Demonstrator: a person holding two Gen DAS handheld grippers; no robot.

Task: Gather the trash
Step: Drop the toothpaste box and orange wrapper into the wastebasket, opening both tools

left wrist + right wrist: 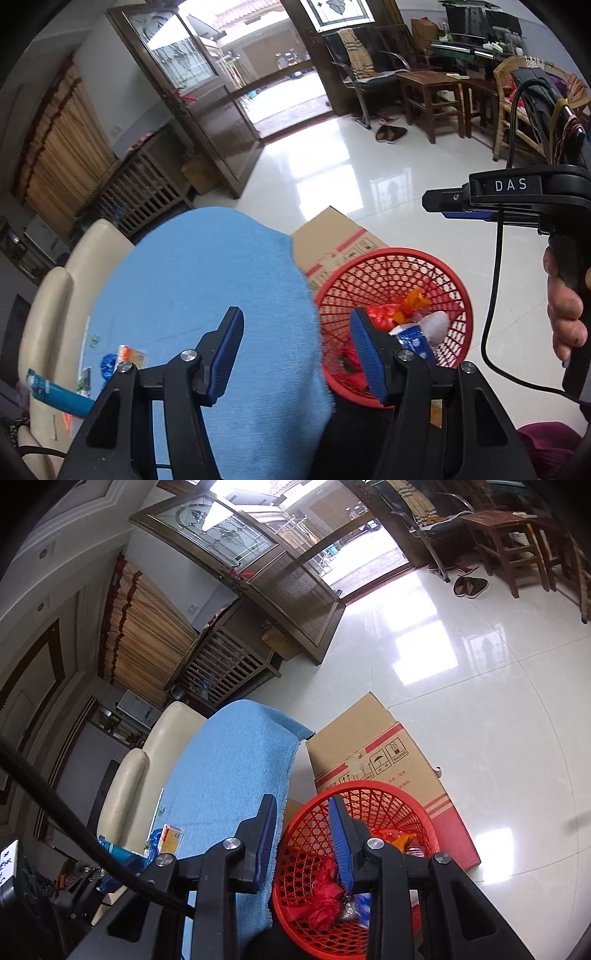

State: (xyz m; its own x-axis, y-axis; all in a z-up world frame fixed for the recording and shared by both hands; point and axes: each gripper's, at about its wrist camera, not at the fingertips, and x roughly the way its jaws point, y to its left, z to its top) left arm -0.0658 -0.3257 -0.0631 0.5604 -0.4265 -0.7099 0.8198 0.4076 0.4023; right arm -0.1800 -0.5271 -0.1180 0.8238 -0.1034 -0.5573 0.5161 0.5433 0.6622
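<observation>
Both tools hover over the red mesh basket (395,317), which stands on the floor against the right-hand edge of the blue-covered tabletop (207,295), with a flattened cardboard box (373,753) behind it. The left hand-held gripper (295,343) has its jaws parted with nothing between them, straddling the tabletop edge and the basket rim. The right hand-held gripper (303,830) is also empty, jaws set narrower but with a clear gap, aimed down at the basket. Inside lie crumpled wrappers (red, orange, blue and white). A drop-off looks just finished, so the step in hand seems to be going back for more. What is left sits near the tabletop's left edge: an orange-and-white packet (129,356), a blue wrapper (109,363) beside it, and a light-blue tube (59,393) closer in. The next move calls for swinging one gripper left, opening wider, and coming down flat on the thin packet.
</observation>
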